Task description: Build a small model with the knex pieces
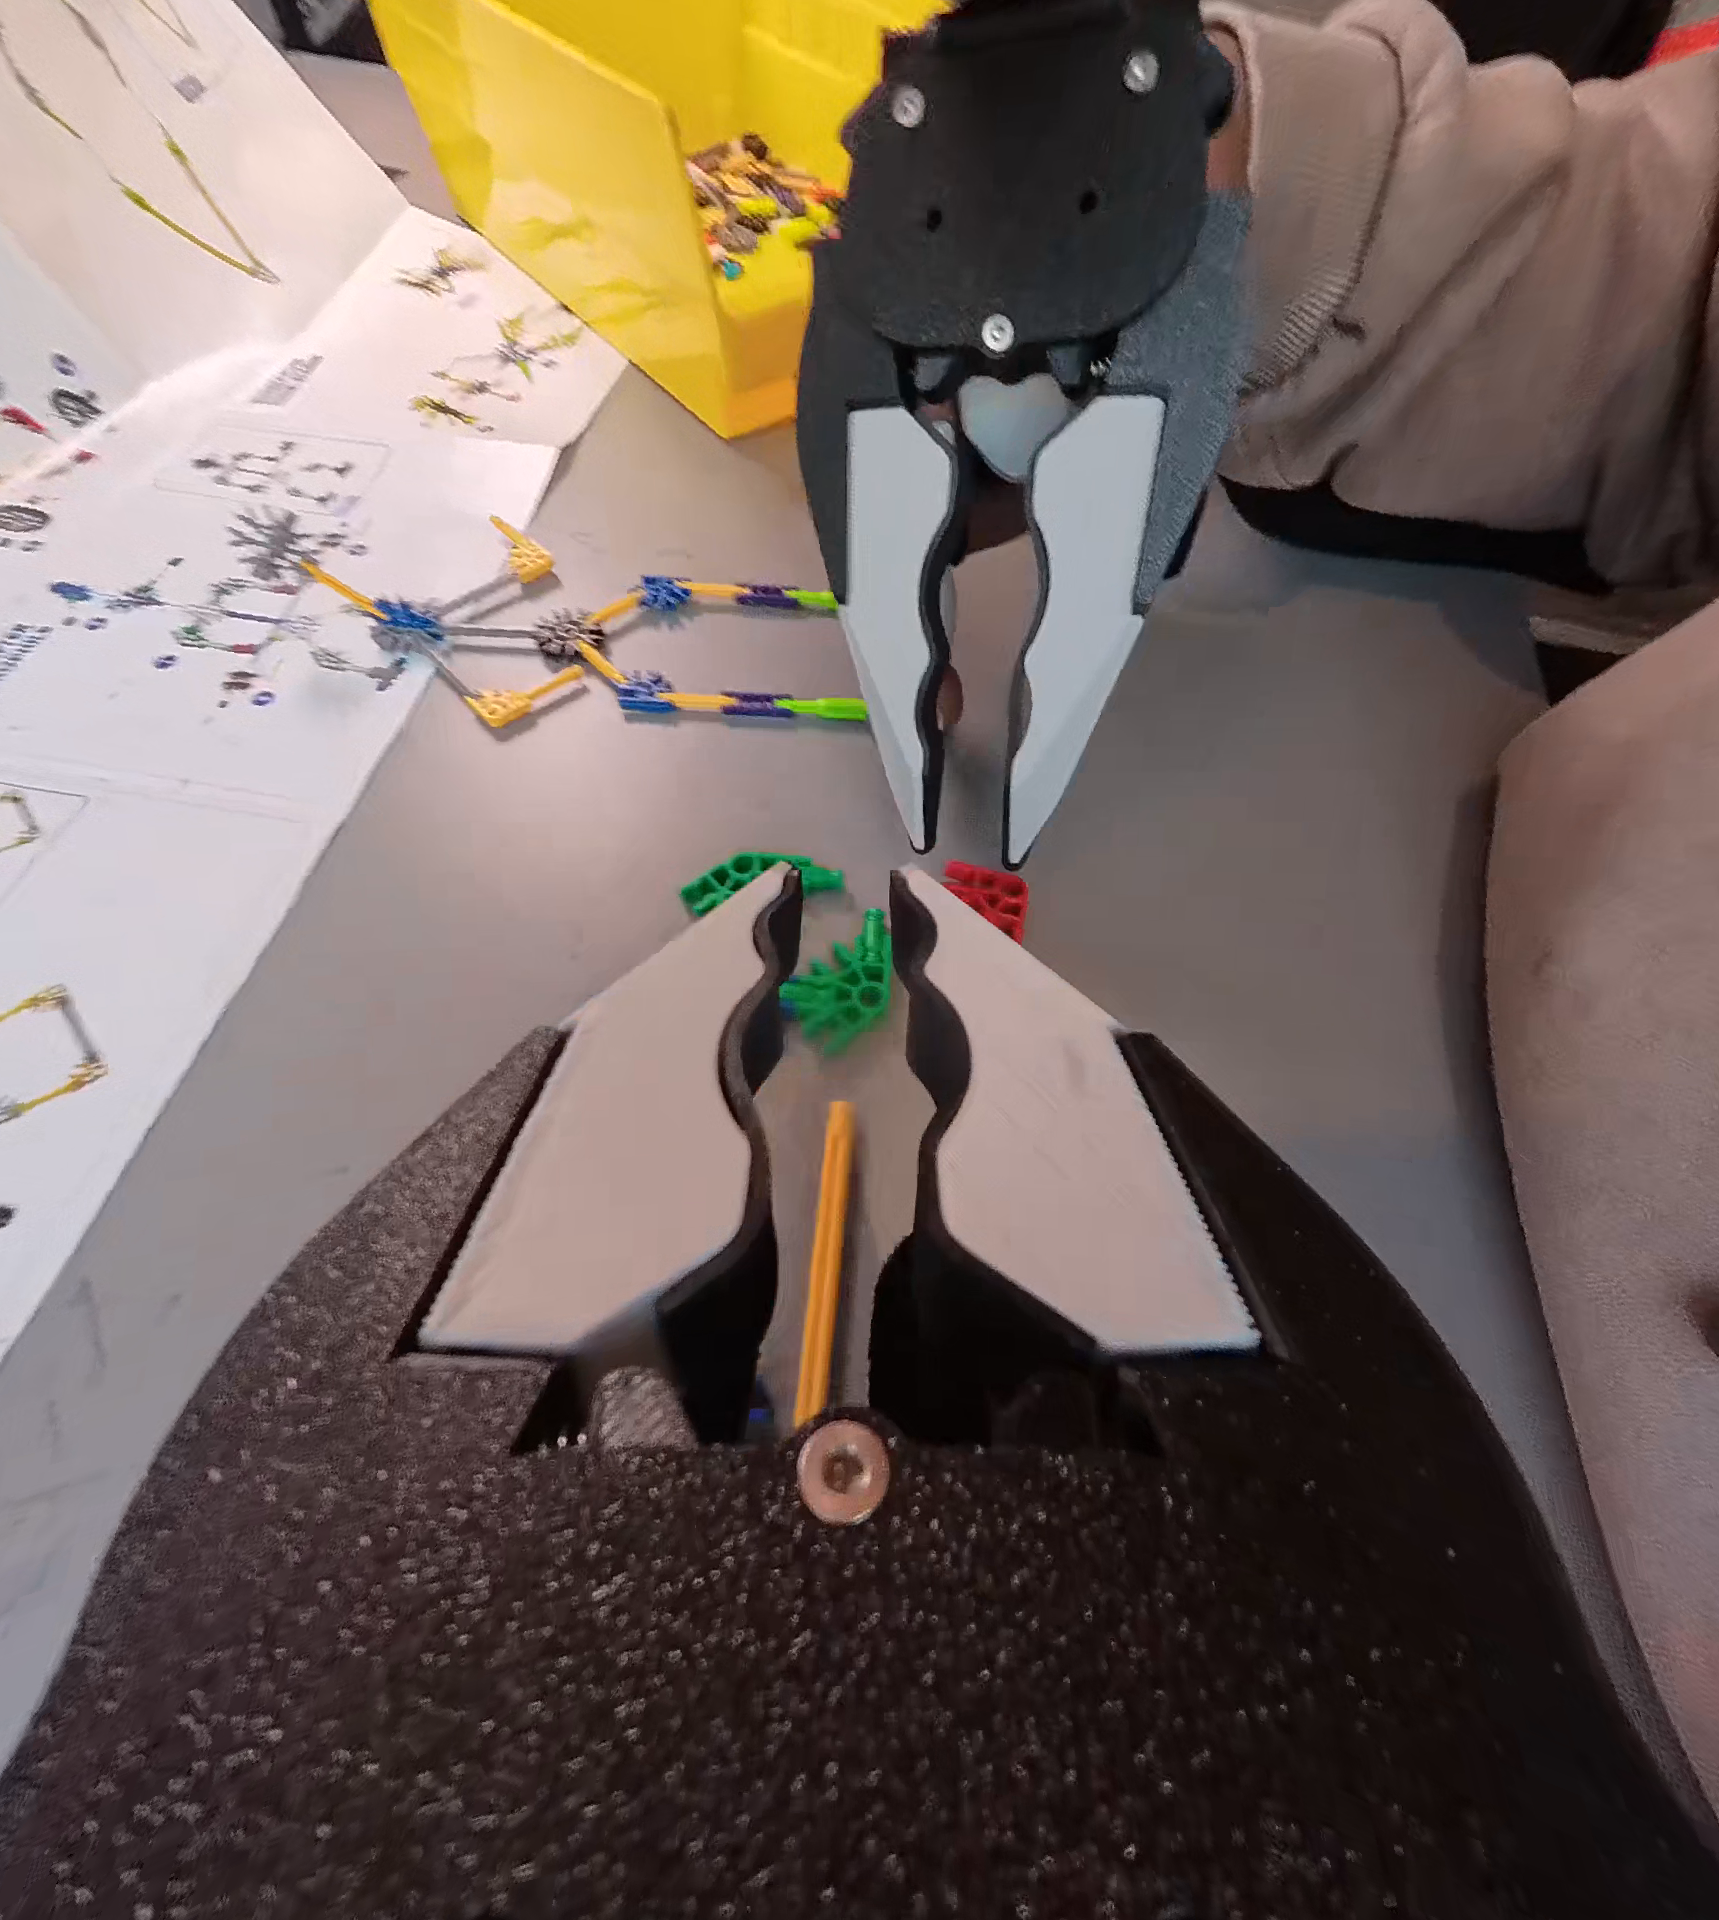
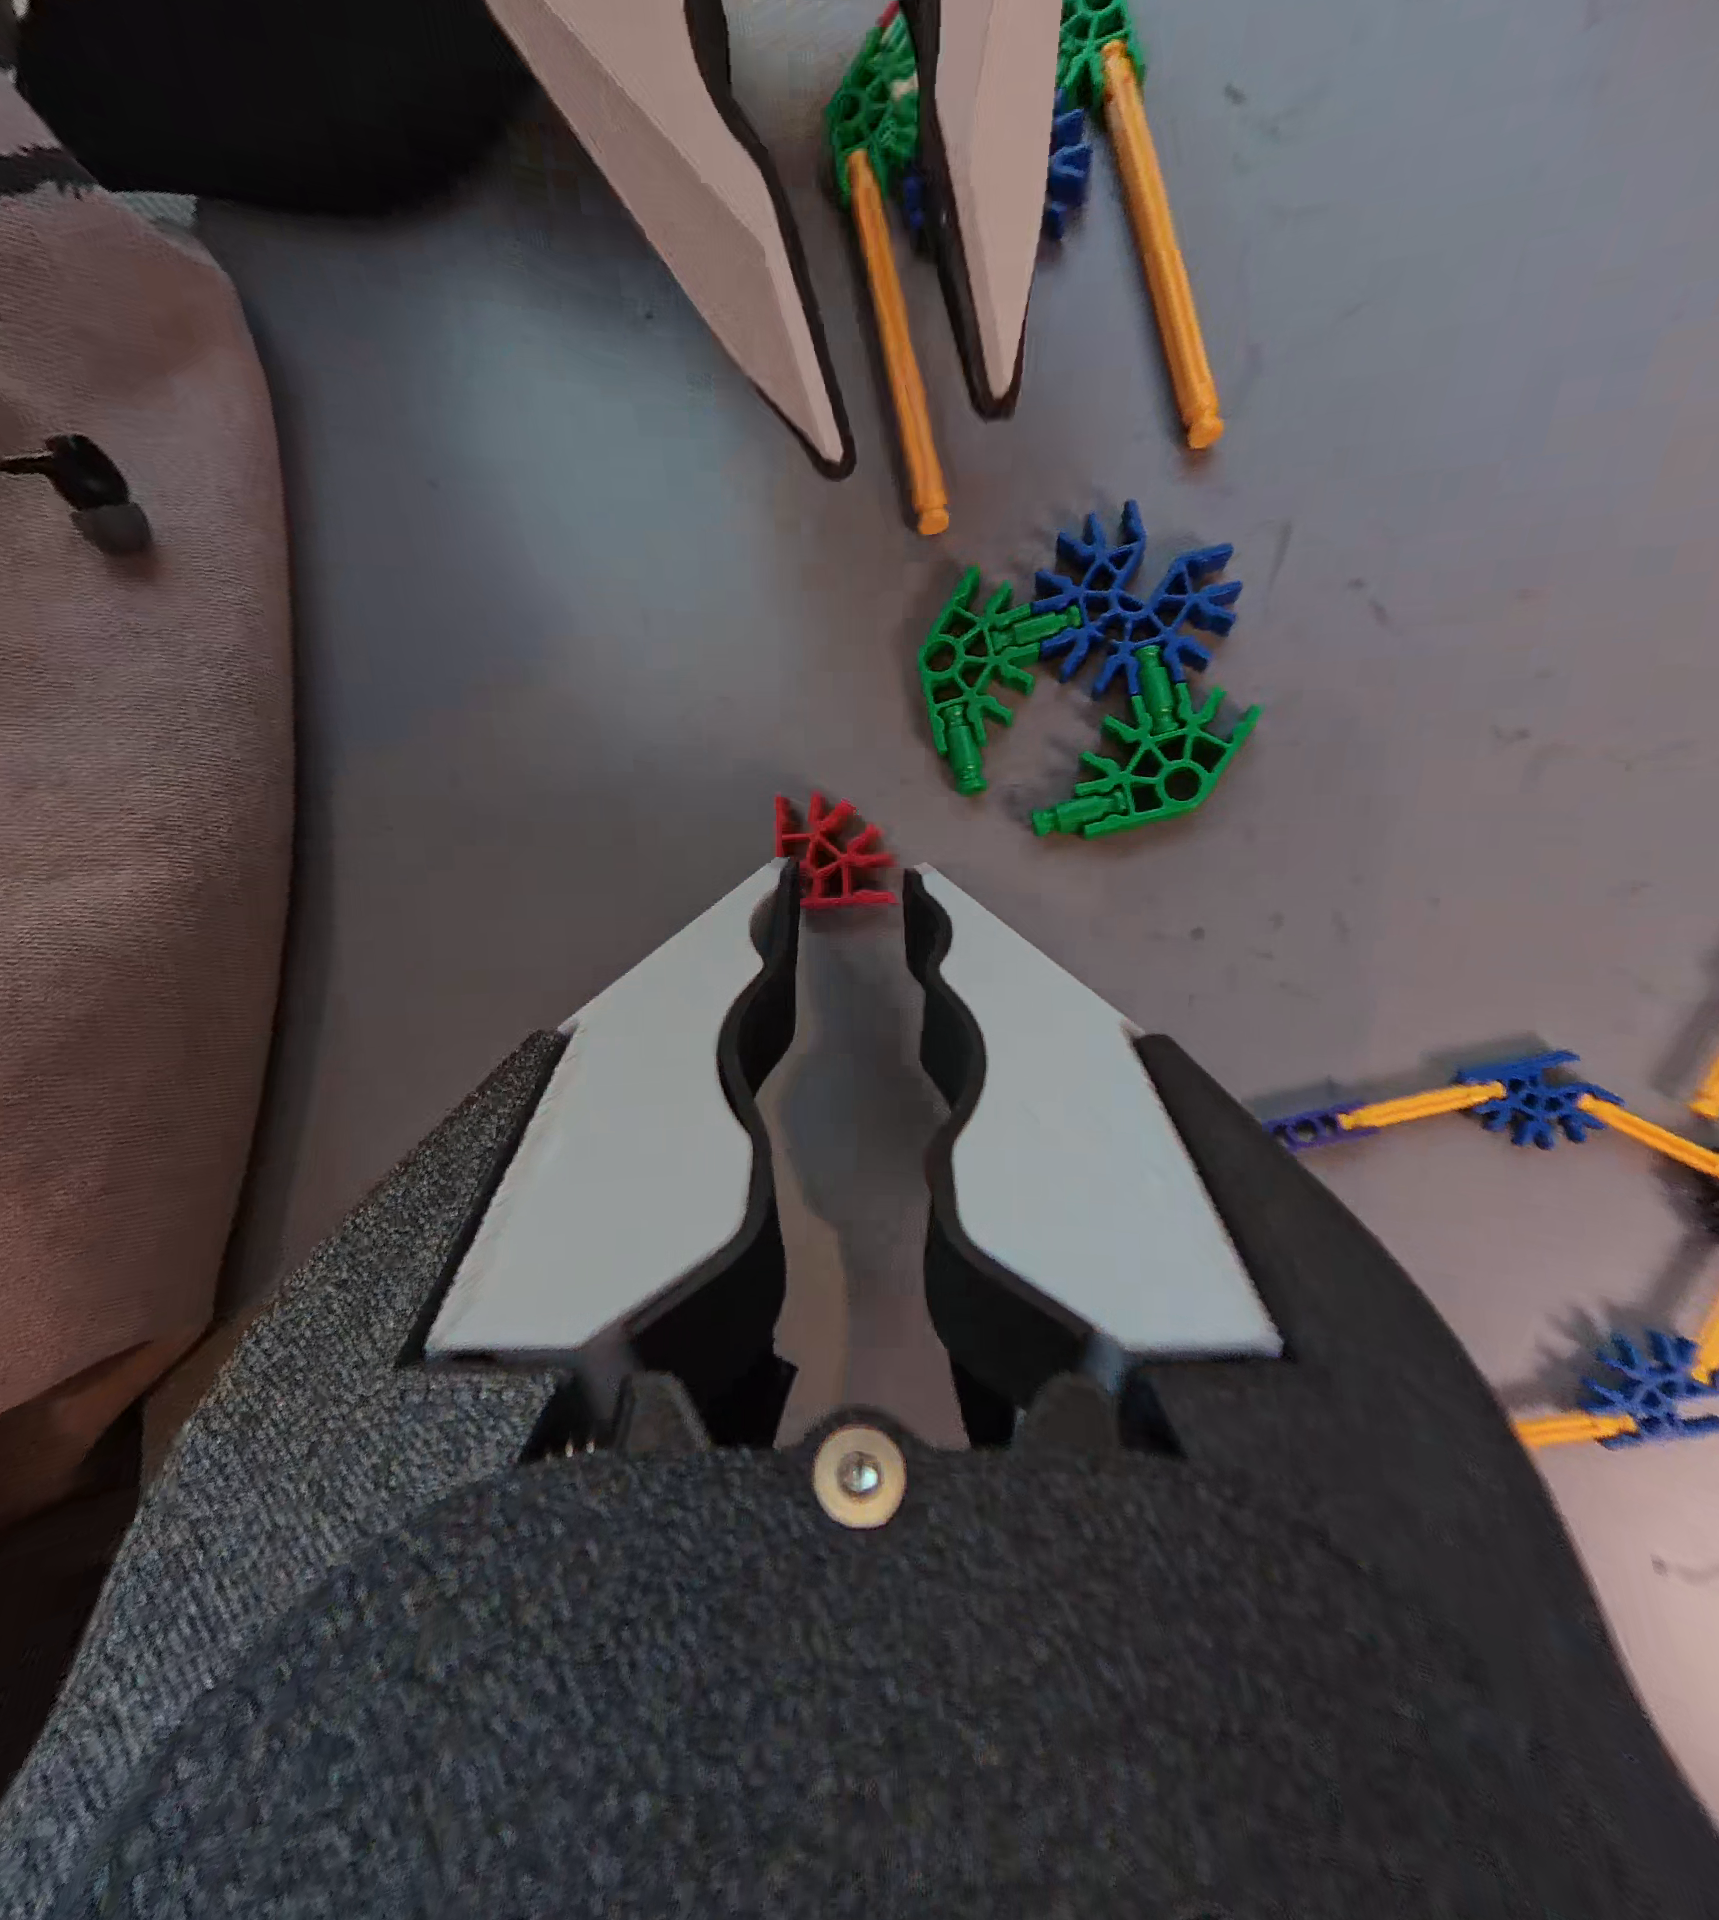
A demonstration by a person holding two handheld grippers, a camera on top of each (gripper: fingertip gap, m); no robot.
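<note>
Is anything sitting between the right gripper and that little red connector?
Nothing visible. The red connector lies on the table just ahead of the open right gripper, with only bare surface between them.

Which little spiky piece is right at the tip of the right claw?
The red piece. It sits just past the right claw, and it's the only red one. The green and blue pieces lie farther off, joined together.

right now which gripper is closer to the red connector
Right. The right gripper has its open tips right at the red connector; the left gripper sits farther off, over green pieces.
</note>
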